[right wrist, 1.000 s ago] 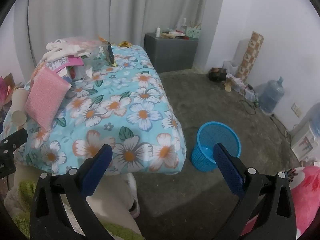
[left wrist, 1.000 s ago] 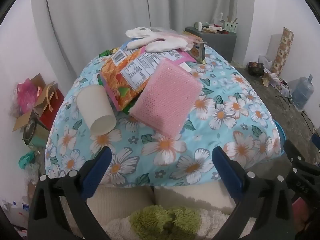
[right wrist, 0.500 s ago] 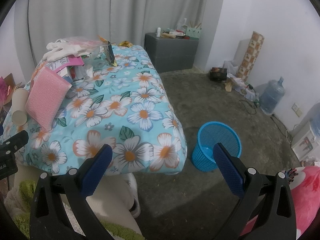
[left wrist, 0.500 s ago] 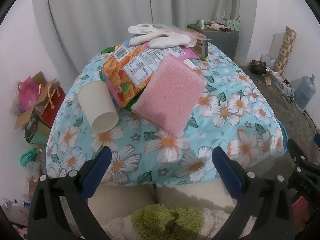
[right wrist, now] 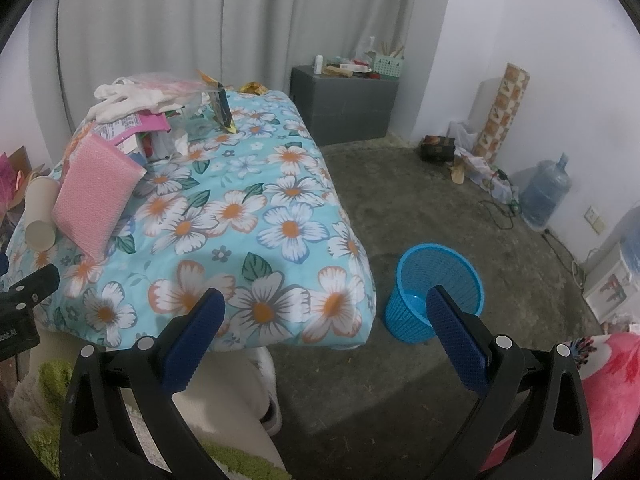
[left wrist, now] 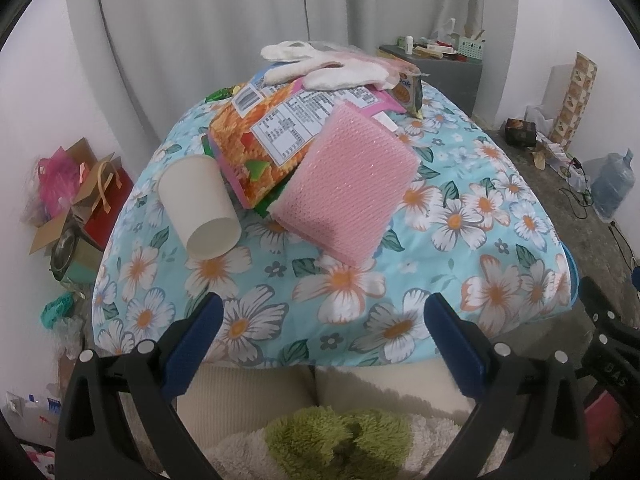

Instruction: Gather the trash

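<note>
Since a second ago my left gripper has edged closer to the table; the pile sits larger and lower in its view. My right gripper has barely shifted. Both sets of blue textured pads stand wide apart, nothing between them.

Nearest, below the left gripper: ribbed cream fabric and fuzzy green plush, over a person's lap. Beyond, the table under a smooth turquoise floral cloth.

On it, near to far:
- white paper cup, cylindrical, on its side, open mouth toward me
- pink netted pad, rectangular, leaning on the wrappers
- orange glossy snack bag, printed label up
- white soft gloves atop the heap

Right view: blue plastic mesh basket, round, upright on the rough concrete floor, just beside the table corner, holding nothing visible. Far: grey cabinet, pleated curtain.
</note>
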`<state>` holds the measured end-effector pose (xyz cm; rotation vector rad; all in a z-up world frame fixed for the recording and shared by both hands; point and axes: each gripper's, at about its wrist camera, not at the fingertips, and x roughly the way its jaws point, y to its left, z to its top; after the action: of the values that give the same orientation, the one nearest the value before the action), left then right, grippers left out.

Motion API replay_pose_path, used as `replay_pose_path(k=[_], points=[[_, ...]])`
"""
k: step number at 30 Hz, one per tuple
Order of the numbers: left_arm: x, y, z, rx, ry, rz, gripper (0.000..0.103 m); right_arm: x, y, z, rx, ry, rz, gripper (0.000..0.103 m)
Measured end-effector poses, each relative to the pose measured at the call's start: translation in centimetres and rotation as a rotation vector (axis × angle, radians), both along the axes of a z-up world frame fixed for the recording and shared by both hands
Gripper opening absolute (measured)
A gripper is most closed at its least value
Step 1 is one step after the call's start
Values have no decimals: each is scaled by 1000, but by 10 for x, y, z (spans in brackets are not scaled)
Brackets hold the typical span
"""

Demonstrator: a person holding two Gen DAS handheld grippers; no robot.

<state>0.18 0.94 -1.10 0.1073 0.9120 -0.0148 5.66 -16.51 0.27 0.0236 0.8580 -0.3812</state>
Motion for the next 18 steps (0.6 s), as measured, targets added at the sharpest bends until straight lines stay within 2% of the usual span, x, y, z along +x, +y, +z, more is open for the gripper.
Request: replay_pose_path(k=[18], points=[[2,2,-2,0,14,6,99,7,13,-1,5,2,6,96]])
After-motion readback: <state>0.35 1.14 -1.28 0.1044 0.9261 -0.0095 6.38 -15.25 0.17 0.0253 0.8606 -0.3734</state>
